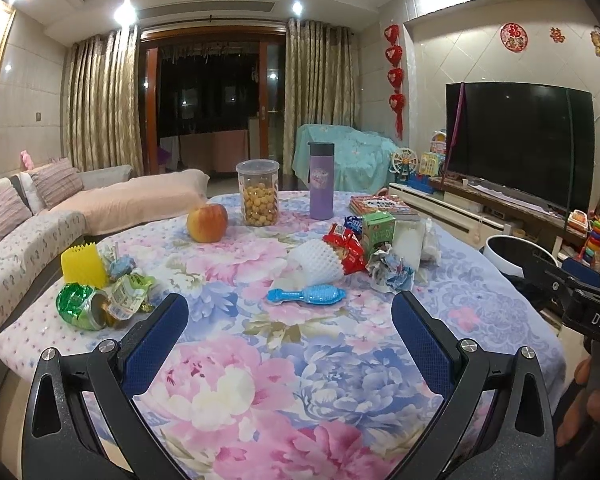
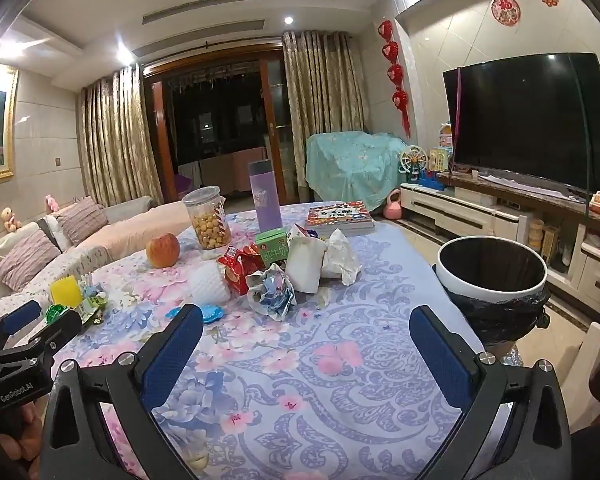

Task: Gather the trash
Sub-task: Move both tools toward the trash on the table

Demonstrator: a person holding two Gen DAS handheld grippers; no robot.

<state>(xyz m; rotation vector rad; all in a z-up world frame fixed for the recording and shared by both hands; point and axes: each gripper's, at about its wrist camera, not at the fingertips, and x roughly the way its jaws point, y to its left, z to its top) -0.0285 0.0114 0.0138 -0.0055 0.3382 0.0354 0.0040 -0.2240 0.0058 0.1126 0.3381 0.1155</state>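
Though partly hidden: one apple (image 1: 207, 223), one bin (image 2: 493, 271), perhaps two cartons (image 2: 272, 251).

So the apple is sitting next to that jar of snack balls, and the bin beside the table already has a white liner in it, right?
Nearly. The apple does sit beside the jar of snack balls, but the trash bin next to the table is lined with a black bag, not a white one. The bin's rim is white; the bag bunched around it is black, as the right wrist view shows.
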